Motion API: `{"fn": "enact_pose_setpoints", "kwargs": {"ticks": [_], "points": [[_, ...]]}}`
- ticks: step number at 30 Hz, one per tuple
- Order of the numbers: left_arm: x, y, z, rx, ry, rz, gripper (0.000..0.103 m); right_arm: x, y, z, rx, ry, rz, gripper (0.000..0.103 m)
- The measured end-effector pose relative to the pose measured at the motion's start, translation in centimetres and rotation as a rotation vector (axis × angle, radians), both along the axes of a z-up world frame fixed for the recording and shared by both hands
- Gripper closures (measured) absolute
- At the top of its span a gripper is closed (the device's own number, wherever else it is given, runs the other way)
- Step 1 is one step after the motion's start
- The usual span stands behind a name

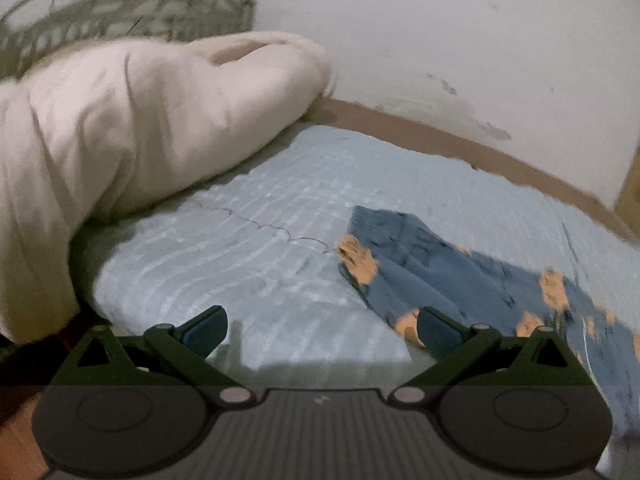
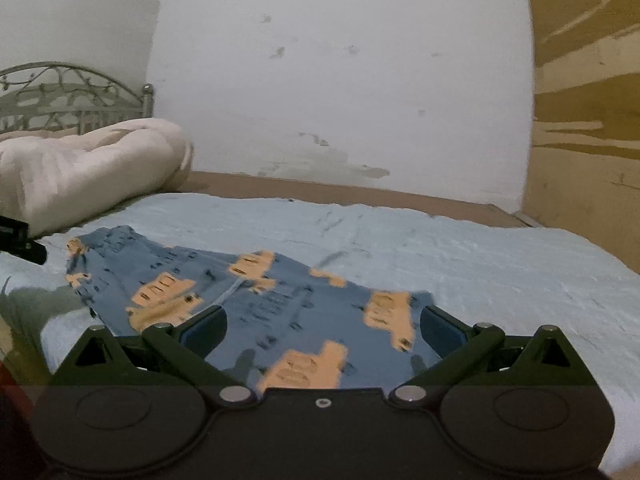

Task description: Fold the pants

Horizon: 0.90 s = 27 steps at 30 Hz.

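Observation:
Blue denim pants [image 2: 256,304] with orange patches lie folded lengthwise on the light blue bedspread [image 2: 460,256]. In the left wrist view the pants [image 1: 448,276] stretch from centre to the lower right. My left gripper [image 1: 322,330] is open and empty, above the bedspread [image 1: 240,240] just left of the pants' near end. My right gripper [image 2: 322,330] is open and empty, hovering over the near part of the pants. Part of the left gripper [image 2: 18,240] shows at the left edge of the right wrist view.
A bulky cream duvet [image 1: 132,128] is piled at the head of the bed, in front of a metal headboard [image 1: 120,4]. A white wall [image 2: 340,80] runs along the far side. A wooden panel [image 2: 584,120] stands at the right.

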<state>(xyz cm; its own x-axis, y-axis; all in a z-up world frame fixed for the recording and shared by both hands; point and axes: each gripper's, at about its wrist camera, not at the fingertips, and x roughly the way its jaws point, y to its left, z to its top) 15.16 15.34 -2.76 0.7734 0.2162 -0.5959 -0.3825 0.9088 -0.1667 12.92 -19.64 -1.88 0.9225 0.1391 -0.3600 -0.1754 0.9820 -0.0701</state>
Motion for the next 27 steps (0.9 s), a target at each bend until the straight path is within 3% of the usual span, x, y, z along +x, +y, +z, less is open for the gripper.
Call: {"fn": "enact_pose_setpoints", "kwargs": {"ticks": [5,10,13,21,22,24,25,27], "points": [[2.4,1.8,-1.4,-0.09,-0.047,0.017,0.001,6.3,2.6,2.8,0.0,0.015,0.207,0.001],[3.7,3.4,-2.5,-0.162,-0.093,-0.037,0.001,16.6,6.4,3.6,0.041,0.197,0.469,0.001],[3.9,3.8,-3.2,-0.18,-0.113,-0.05,0.001,21.5,9.3,2.4,0.056,0.322,0.55,0.014],[3.4,4.4,-3.3,-0.204,-0.148,-0.062,0.001,26.2,17.4,0.9,0.098,0.477,0.822,0.027],[3.5,4.4,-3.4,-0.201,-0.148,-0.063,0.001,26.6,18.2,0.7,0.099,0.493,0.847,0.031],[3.5,4.3,-3.6,-0.197,-0.147,-0.066,0.001,26.9,19.6,0.4,0.074,0.517,0.891,0.053],[3.5,4.3,-3.6,-0.194,-0.149,-0.067,0.001,26.8,20.2,0.2,0.042,0.522,0.895,0.071],[3.5,4.4,-3.6,-0.195,-0.156,-0.071,0.001,27.0,20.9,-0.4,0.001,0.526,0.891,0.082]]}}
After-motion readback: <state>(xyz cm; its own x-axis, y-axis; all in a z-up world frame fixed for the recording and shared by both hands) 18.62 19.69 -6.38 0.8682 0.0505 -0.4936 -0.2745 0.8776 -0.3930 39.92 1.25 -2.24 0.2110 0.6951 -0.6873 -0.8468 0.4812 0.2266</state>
